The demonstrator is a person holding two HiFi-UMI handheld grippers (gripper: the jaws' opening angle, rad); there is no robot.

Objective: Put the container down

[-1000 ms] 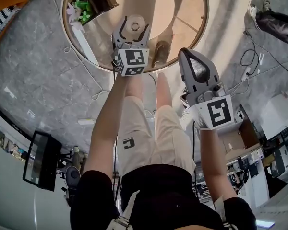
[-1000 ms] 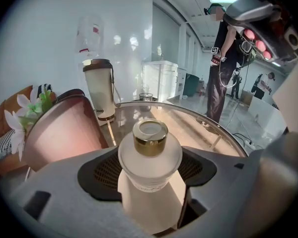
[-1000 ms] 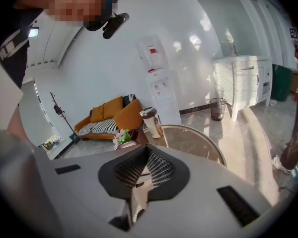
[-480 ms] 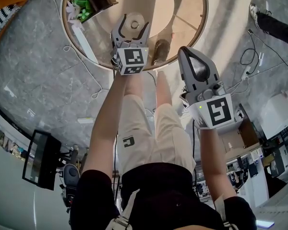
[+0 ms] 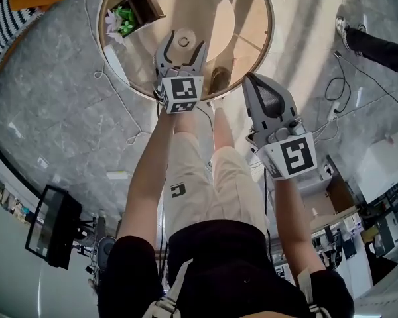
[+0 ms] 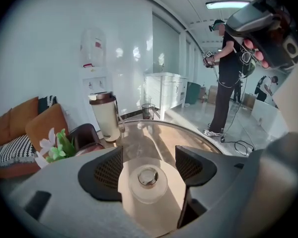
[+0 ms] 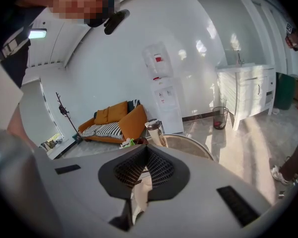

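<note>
A small clear round container (image 6: pixel 148 182) with a knobbed lid stands on the round glass table (image 6: pixel 188 138). My left gripper (image 6: pixel 149 157) is open around it, one dark ribbed pad on each side, and a gap shows on both sides. From the head view the container (image 5: pixel 184 42) sits between the spread fingers of the left gripper (image 5: pixel 184 34) near the table's front rim (image 5: pixel 136 88). My right gripper (image 5: pixel 250 78) hangs off the table, to the right above the floor. In its own view the right gripper (image 7: pixel 145 170) is shut, with nothing held.
On the table's far left stand a cream jug with a brown lid (image 6: pixel 104 115) and a green plant (image 6: pixel 57 145) beside a dark chair (image 6: pixel 84 135). A person (image 6: pixel 228 68) stands beyond the table. Cables (image 5: pixel 113 78) lie on the grey floor. An orange sofa (image 7: pixel 116 120) lines the wall.
The head view has shifted a little, so the table sits higher and further right in it. The container now looks smaller between the left jaws, with more gap. The right gripper stays shut.
</note>
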